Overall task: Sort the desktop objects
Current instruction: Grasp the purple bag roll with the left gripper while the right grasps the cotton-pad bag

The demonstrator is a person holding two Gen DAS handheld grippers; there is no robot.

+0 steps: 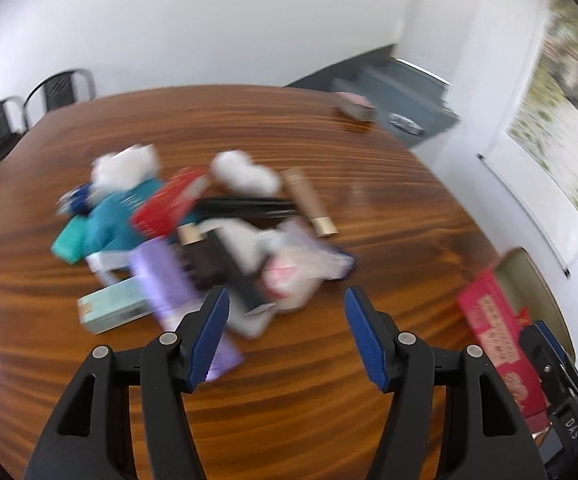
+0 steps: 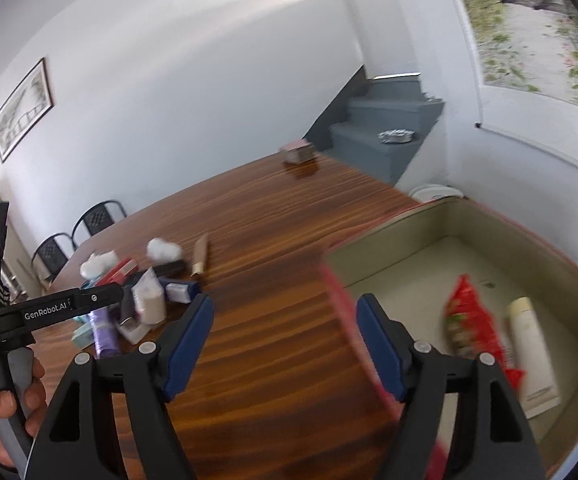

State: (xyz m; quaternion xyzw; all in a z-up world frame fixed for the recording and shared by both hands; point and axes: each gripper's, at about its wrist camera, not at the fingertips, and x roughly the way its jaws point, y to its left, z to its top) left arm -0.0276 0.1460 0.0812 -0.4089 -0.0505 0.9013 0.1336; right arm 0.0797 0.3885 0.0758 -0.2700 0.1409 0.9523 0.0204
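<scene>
A blurred pile of small objects (image 1: 193, 240) lies on the wooden table (image 1: 289, 360): a purple tube (image 1: 165, 280), a red box (image 1: 169, 204), teal cloth (image 1: 117, 216), white fluffy items (image 1: 245, 174) and a tan tube (image 1: 309, 204). My left gripper (image 1: 287, 304) is open and empty just in front of the pile. My right gripper (image 2: 285, 312) is open and empty above the rim of a red box (image 2: 469, 280) that holds a red snack bag (image 2: 469, 320) and a cream bottle (image 2: 529, 344). The pile also shows in the right wrist view (image 2: 141, 288).
The red box stands at the table's right edge (image 1: 493, 332). A small pink-topped box (image 1: 355, 106) sits at the far end of the table. Black chairs (image 1: 29, 108) stand at the back left. Grey stairs (image 2: 385, 128) rise behind the table.
</scene>
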